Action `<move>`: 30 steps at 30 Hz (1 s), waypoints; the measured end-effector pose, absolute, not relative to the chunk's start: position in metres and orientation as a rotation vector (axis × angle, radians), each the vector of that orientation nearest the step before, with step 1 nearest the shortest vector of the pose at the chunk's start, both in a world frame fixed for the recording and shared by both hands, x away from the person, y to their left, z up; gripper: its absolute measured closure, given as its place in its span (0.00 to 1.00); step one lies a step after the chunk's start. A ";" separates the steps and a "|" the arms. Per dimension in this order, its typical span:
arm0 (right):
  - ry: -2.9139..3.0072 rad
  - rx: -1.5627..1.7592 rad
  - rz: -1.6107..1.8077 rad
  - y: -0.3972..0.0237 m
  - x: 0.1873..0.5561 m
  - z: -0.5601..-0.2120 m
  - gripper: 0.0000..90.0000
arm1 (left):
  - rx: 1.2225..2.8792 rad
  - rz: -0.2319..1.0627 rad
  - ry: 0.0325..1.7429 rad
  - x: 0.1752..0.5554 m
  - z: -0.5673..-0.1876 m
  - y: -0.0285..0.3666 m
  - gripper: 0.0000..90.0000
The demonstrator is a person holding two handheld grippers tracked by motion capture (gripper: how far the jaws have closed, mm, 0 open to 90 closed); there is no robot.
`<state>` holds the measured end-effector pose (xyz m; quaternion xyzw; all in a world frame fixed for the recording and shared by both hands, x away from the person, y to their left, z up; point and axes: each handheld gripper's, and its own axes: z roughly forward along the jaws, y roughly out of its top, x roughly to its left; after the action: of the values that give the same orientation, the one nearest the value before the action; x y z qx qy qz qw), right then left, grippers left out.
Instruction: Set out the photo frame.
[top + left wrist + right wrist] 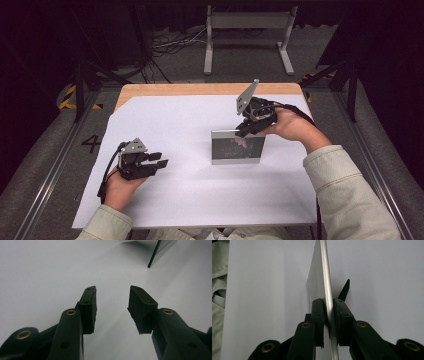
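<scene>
Hands come in from the near edge of the white sheet (165,200). At near left, the left gripper (159,163) lies low by the sheet with its jaws set moderately apart and nothing between them, apparently idle. Farther right, near the middle, stands the picture frame (237,147), upright on its lower edge, a dark stand leg (344,290) propping it from behind. The right gripper (243,131) comes down over its top edge, jaws narrow, straddling the metal rim (327,290); whether the pads press is unclear, likely steadying it.
</scene>
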<state>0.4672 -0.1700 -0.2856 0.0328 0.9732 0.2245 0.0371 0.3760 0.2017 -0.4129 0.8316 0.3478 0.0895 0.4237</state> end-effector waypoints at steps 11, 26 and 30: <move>2.900 0.249 0.807 -0.184 0.474 -0.284 0.63 | 2.084 0.226 0.869 0.377 -0.413 0.201 0.65; 2.828 0.297 0.885 -0.200 0.469 -0.271 0.50 | 2.078 0.215 0.864 0.379 -0.412 0.202 0.61; 2.787 0.319 0.914 -0.213 0.464 -0.263 0.47 | 2.078 0.224 0.860 0.379 -0.413 0.203 0.60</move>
<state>0.4636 -0.2133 -0.2635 0.1077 0.9403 0.3085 0.0955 0.3788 0.2030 -0.4128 0.8314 0.3444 0.0898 0.4267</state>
